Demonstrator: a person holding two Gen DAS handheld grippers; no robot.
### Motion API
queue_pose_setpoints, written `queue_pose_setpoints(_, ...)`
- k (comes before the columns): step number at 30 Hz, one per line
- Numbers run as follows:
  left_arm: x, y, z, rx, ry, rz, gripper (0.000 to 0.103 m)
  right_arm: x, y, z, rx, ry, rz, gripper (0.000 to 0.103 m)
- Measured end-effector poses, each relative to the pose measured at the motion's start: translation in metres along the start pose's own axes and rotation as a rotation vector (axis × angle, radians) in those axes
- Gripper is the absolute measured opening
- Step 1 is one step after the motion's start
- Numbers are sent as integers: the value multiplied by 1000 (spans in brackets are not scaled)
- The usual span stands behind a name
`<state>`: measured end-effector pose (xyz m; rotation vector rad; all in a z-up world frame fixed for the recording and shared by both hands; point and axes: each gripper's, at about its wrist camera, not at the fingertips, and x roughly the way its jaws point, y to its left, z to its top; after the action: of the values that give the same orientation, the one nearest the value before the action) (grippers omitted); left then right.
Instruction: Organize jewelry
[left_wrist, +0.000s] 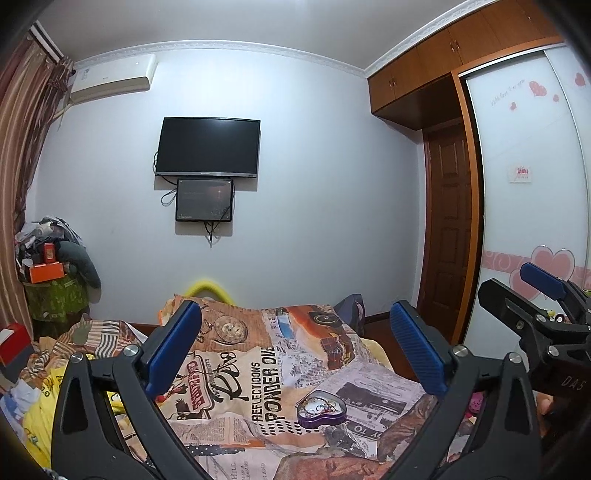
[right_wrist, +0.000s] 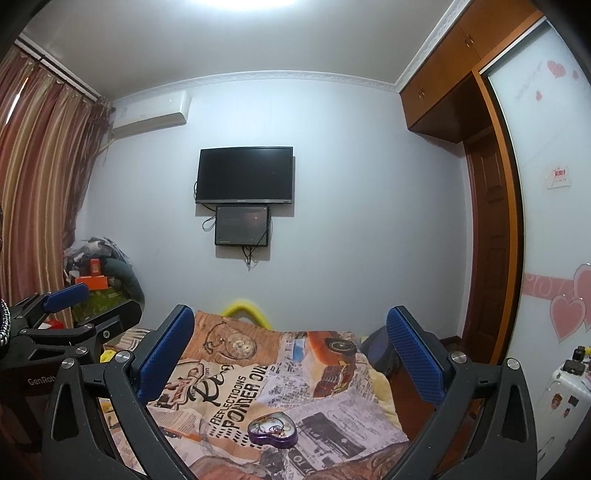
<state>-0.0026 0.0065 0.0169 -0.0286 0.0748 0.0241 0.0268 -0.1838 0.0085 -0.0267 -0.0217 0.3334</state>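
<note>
Television (left_wrist: 208, 147) and smaller screen (left_wrist: 204, 199) above printed bedspread (left_wrist: 258, 369).

Right gripper (right_wrist: 290, 354), jaws wide apart, hangs above a heart-shaped tin (right_wrist: 272, 430).

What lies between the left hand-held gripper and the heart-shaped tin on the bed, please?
Only printed bedspread: in the left wrist view, nothing sits between the open left hand-held gripper and the tin.

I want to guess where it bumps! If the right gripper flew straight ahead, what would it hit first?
Probably the far wall. The right gripper points level over the bed; the heart-shaped jewelry box lies below its line. Depth is uncertain.
</note>
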Motion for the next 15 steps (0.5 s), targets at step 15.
queue_pose_setpoints(15,6,-3,-2,4,11,5,103,1,-3,2,20,31,8,103)
